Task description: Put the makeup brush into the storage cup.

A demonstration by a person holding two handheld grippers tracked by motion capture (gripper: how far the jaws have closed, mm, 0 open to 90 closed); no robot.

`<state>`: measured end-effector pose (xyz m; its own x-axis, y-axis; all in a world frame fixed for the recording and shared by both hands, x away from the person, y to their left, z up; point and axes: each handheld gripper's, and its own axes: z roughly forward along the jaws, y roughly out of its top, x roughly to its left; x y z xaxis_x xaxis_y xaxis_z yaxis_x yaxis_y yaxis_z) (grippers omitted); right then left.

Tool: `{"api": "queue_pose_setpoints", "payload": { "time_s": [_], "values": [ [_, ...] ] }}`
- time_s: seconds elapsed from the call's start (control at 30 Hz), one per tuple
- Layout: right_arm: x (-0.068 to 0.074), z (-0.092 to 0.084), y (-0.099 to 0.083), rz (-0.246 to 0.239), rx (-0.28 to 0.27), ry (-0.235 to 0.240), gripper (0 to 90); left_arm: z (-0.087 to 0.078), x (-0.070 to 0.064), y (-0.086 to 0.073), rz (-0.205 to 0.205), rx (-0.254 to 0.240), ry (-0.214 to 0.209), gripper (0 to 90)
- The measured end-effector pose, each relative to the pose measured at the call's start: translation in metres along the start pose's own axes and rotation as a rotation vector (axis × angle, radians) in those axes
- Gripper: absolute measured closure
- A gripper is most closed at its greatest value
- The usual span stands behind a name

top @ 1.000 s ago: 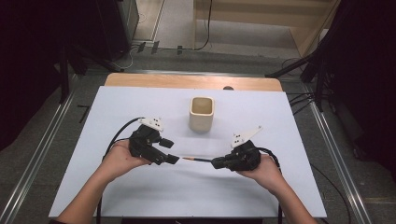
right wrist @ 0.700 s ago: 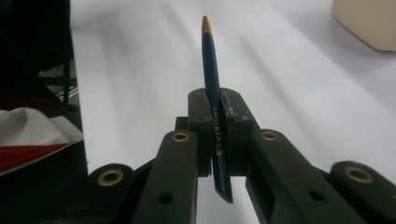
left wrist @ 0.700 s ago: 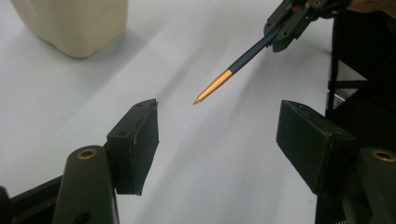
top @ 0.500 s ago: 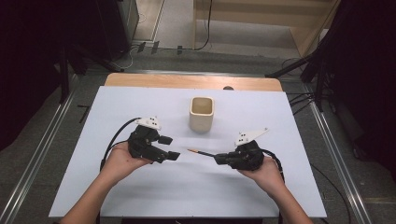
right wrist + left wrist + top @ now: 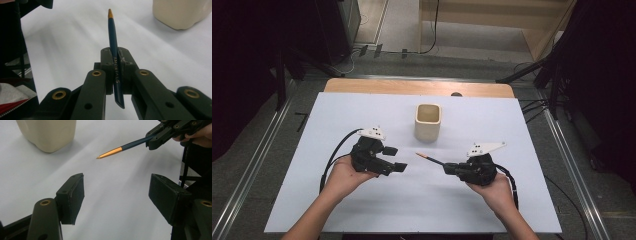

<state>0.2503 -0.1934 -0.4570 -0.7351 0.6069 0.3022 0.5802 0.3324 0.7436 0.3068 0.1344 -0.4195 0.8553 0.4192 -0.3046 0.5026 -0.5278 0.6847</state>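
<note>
While the right gripper (image 5: 451, 168) kept its jaws clamped on a dark blue pen (image 5: 430, 158), the left gripper (image 5: 396, 158) stood beside it with its jaws spread wide and nothing between them. Seen from the right gripper view, the pen (image 5: 114, 53) ran up between the two black pads, its gold tip pointing away from the hand and its blunt end sticking out below the grip. From the left gripper view, that gold tip (image 5: 110, 152) hung just above the white table (image 5: 120, 202), well clear of the open pads, with the right gripper (image 5: 153, 141) holding the dark shaft at the upper right. In the high view the pen pointed toward the left gripper, its tip falling short of it. A cream square cup (image 5: 428, 121) stood upright farther back on the table (image 5: 512, 125), apart from both grippers.
</note>
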Motion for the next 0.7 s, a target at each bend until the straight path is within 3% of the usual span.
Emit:
{"api": "queue_pose_setpoints", "payload": {
  "time_s": [0.1,0.3,0.7],
  "values": [
    [0.0018,-0.0007,0.0003,0.002,-0.013,-0.016,84.8,0.0004,-0.0009,-0.0002,-0.008,-0.006,0.005,29.4],
    [0.0004,-0.0033,0.0003,0.05,-0.066,-0.029,84.8,0.0025,-0.0029,-0.0015,-0.036,-0.028,0.013,29.4],
    [0.0095,-0.0048,-0.001,0.057,-0.132,-0.109,84.8,0.0023,-0.0066,-0.0009,-0.057,-0.056,0.018,29.9]
  ]
}}
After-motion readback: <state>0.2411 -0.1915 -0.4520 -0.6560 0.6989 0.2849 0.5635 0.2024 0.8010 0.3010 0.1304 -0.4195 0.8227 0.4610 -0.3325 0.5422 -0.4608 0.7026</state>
